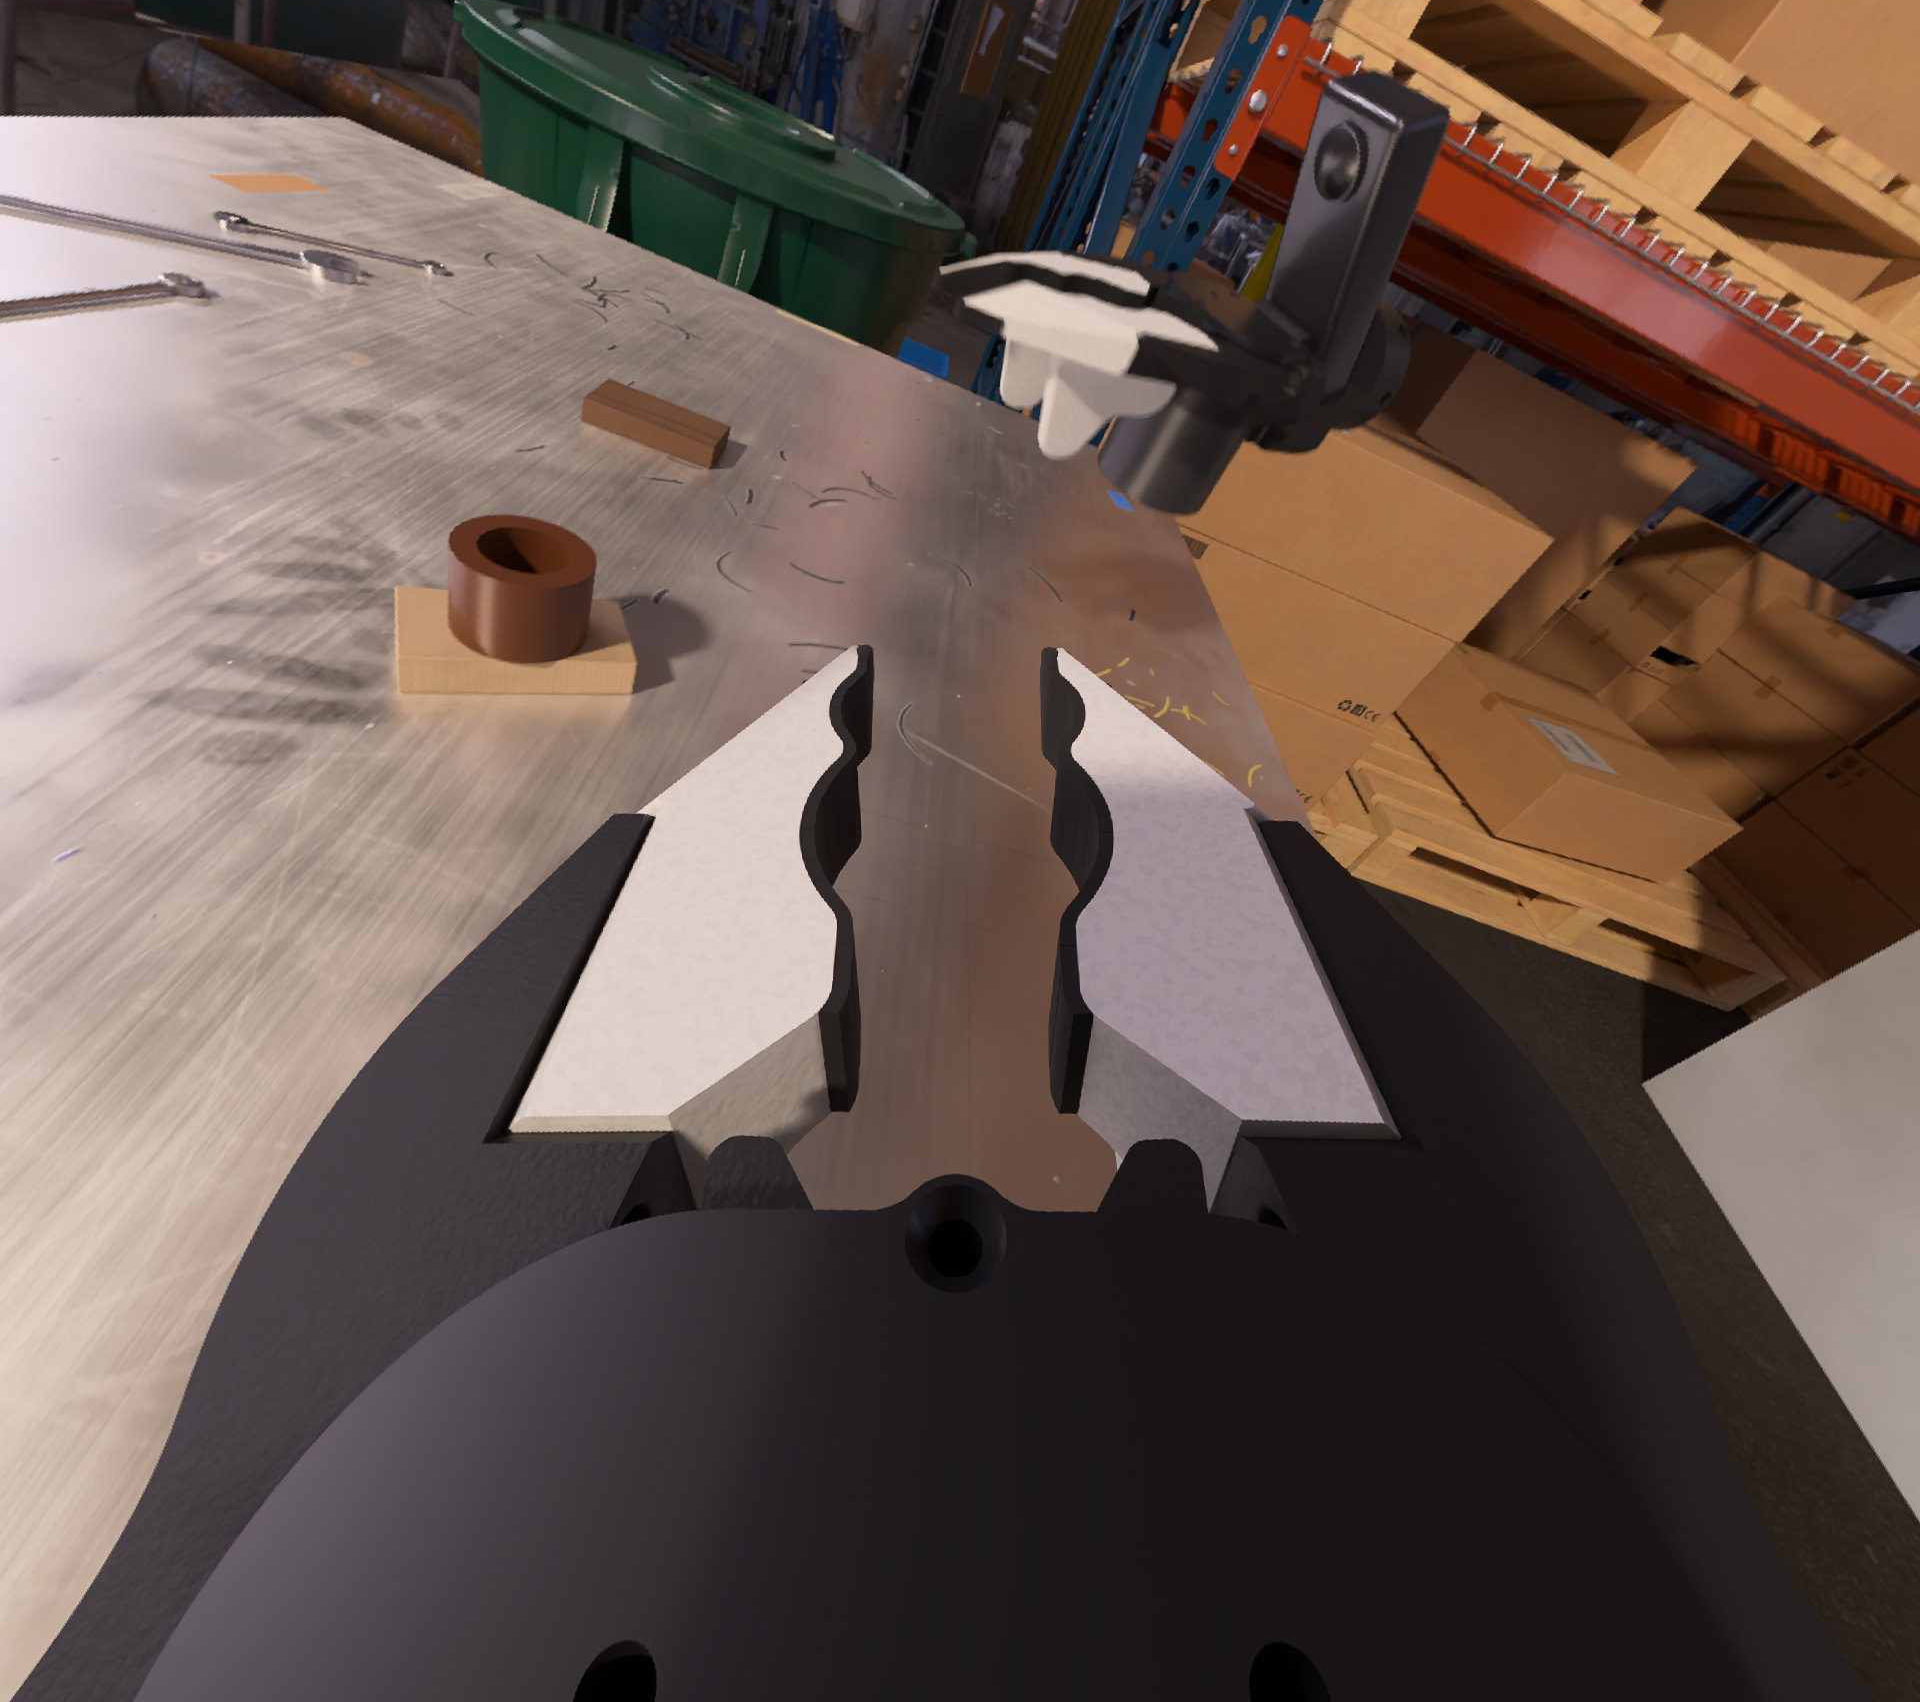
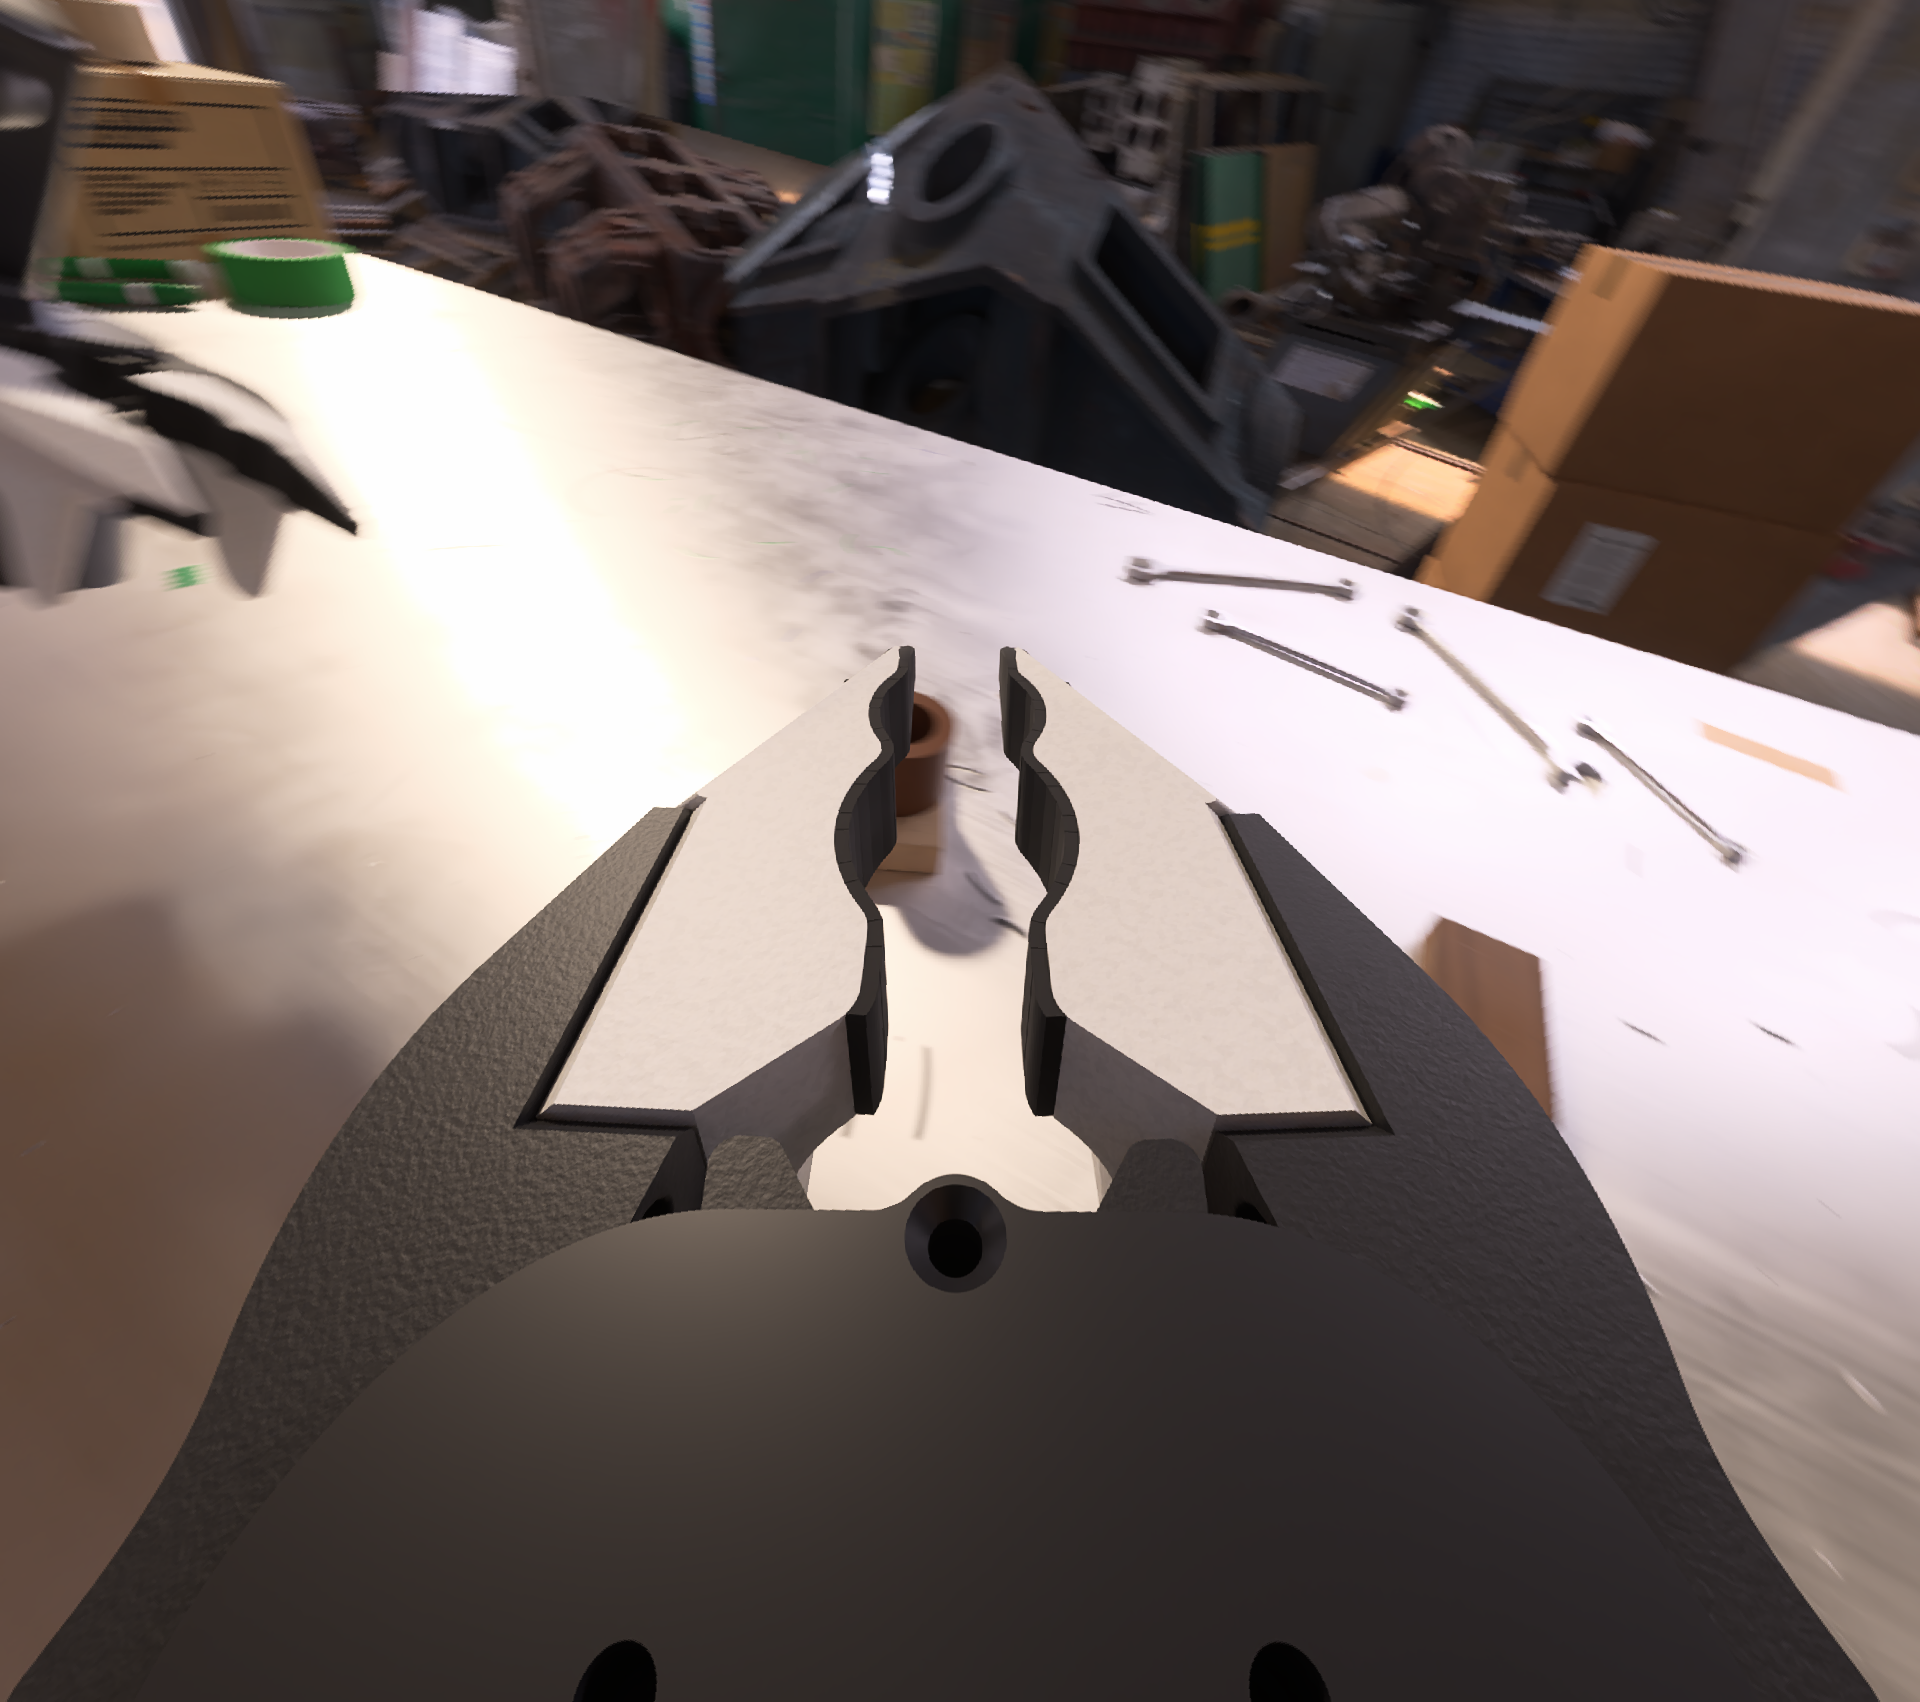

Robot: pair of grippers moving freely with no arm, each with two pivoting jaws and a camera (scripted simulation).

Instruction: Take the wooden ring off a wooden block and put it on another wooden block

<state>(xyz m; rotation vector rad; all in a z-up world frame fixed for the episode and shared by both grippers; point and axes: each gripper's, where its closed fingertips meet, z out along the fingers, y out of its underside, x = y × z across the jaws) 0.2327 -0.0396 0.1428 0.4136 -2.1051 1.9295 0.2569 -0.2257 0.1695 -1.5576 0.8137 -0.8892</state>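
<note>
A dark brown wooden ring [image 1: 520, 598] stands on a light wooden block [image 1: 514, 670] on the metal table [image 1: 260, 977]. A second, darker wooden block [image 1: 655, 426] lies flat beyond it. My left gripper [image 1: 956, 665] is open and empty, to the right of the ring and nearer than it. My right gripper [image 1: 1044, 411] hovers above the table's far right edge. In the right wrist view my right gripper [image 2: 956, 665] is open and empty. The ring [image 2: 928, 753] on its block [image 2: 909, 850] shows between the fingers, farther off. The darker block [image 2: 1486, 1018] lies to the right. The left gripper [image 2: 291, 551] is at the far left.
Several wrenches [image 1: 312, 262] [image 2: 1304, 660] lie on the table. A green tape roll [image 2: 281, 276] sits near its far corner. A green lidded bin [image 1: 707, 198], shelving with cardboard boxes [image 1: 1558, 125] and a large box [image 2: 1662, 447] stand beyond the table edges.
</note>
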